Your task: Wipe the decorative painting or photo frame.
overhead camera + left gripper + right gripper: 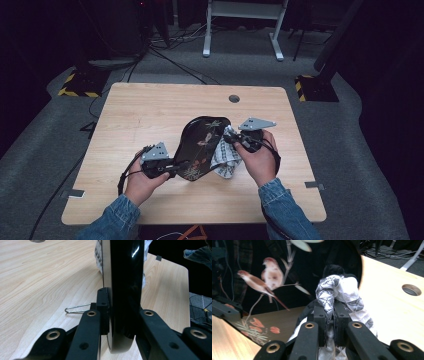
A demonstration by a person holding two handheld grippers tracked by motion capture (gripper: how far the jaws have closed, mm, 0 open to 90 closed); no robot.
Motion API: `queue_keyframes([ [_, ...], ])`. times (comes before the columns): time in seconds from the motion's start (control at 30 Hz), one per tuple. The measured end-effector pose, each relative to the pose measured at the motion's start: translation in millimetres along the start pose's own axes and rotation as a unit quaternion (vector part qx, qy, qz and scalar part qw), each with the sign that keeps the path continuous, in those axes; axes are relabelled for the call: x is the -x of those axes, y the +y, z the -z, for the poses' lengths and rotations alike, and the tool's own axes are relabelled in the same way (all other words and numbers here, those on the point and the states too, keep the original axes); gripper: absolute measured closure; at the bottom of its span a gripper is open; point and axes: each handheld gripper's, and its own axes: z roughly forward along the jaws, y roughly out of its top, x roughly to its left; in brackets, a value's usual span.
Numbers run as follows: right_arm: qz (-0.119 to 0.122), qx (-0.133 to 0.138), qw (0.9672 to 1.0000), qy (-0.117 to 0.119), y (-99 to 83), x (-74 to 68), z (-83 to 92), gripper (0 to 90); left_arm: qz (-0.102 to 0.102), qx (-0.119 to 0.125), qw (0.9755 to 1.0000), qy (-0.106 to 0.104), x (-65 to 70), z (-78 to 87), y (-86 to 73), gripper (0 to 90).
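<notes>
- Judged from how things lie, the work in hand is wiping the black painted tray (pixel 202 145) with the cloth (pixel 225 156). To do it well, keep the tray tilted and steady and press the bunched cloth flat on the lacquer; short strokes should spare the painted birds and flowers.
- Nearest the person, at about seven o'clock on the table (pixel 150 105), the left gripper (pixel 175 167) has its jaws pressed on the tray's near edge; the left gripper view shows the glossy rim (pixel 123 290) pinched between them.
- A little farther, at about four o'clock from the tray's middle, the right gripper (pixel 231 141) pinches the patterned cloth (pixel 337 293), its jaws drawn nearly together on the fabric, which touches the tray's right side.
- Beyond, the far tabletop has a round hole (pixel 234 98) at twelve o'clock.
</notes>
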Motion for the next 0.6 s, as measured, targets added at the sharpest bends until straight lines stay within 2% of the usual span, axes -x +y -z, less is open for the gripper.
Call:
queue_keyframes([
  [0.1, 0.015, -0.003, 0.9999, 0.006, 2.7, -9.2, -2.4, 84.4, 0.001, 0.000, 1.0000, 0.000, 0.5, -0.2, 0.1, 79.0],
  [0.23, 0.023, -0.002, 0.9996, 0.016, 5.6, -18.1, -4.1, 84.4, 0.000, 0.000, 1.0000, 0.002, 0.7, -0.2, 0.0, 78.9],
  [0.27, 0.029, -0.002, 0.9993, 0.022, 7.5, -24.2, -5.2, 84.2, 0.001, 0.000, 1.0000, 0.002, 0.8, -0.2, 0.1, 78.9],
  [0.6, 0.057, -0.008, 0.9971, 0.051, 12.8, -49.8, -11.9, 84.1, 0.000, -0.001, 1.0000, 0.004, 0.7, 0.0, 0.3, 79.2],
])
